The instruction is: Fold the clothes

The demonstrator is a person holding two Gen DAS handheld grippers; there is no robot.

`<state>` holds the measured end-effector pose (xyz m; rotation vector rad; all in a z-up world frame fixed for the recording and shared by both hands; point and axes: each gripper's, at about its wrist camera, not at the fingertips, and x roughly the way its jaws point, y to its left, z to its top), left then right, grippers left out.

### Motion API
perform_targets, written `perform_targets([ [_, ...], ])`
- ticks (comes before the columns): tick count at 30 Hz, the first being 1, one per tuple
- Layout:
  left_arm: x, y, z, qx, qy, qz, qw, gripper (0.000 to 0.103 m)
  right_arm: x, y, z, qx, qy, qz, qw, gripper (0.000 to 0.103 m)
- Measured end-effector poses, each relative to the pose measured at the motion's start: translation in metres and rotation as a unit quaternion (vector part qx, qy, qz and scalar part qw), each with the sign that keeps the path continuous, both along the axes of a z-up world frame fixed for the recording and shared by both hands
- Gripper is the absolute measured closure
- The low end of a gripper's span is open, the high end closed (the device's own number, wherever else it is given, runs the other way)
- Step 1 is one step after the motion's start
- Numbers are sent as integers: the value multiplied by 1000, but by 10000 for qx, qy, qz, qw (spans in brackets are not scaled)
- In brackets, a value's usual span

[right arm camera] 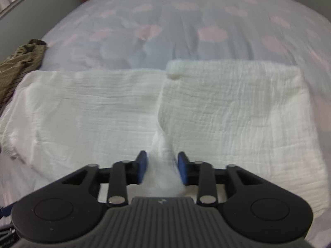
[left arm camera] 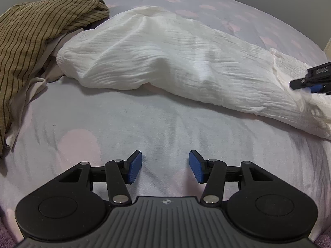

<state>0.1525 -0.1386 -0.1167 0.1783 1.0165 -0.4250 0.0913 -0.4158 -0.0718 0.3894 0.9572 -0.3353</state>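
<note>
With a ridge of the white garment [right arm camera: 227,111] between the part-open right hand-held gripper [right arm camera: 162,165], the empty, half-open left hand-held gripper [left arm camera: 165,165] should be brought toward eleven o'clock.

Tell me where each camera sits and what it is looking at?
Left wrist view: sits on the left gripper, tilted down over the pink-spotted bedsheet; its open blue pads hold nothing.
Right wrist view: sits on the right gripper, facing down at the crinkled white cloth garment; a ridge of that cloth runs between its parted pads.
Both views share the white garment, the olive striped garment and the bedsheet; the right gripper's tip also shows in the left view.
</note>
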Motion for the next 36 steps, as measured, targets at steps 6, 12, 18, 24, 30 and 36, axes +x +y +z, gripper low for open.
perform_targets([
  [6,-7,-14,3,47,-120,-195,9997,54,-47,0,25,-360,-475,74,9982,51],
  [12,-13,-22,5,-111,-227,-215,9994,54,-90,-6,19,-1156,-678,-241,9907,51],
  [18,-23,-29,12,-375,-350,-274,9983,54,-117,-8,9,-2029,-1026,-433,9729,50],
  [24,-31,-51,36,-654,-545,-378,9956,54,-132,-17,-20,-2059,-1067,-539,9712,38],
  [30,-36,-105,49,-895,-584,-906,9901,54,-138,-46,-25,-1751,-1271,-858,9725,39],
  [36,-23,-158,42,-957,-320,-1187,9878,52,-136,-62,-34,-1360,-1345,-965,9768,39],
])
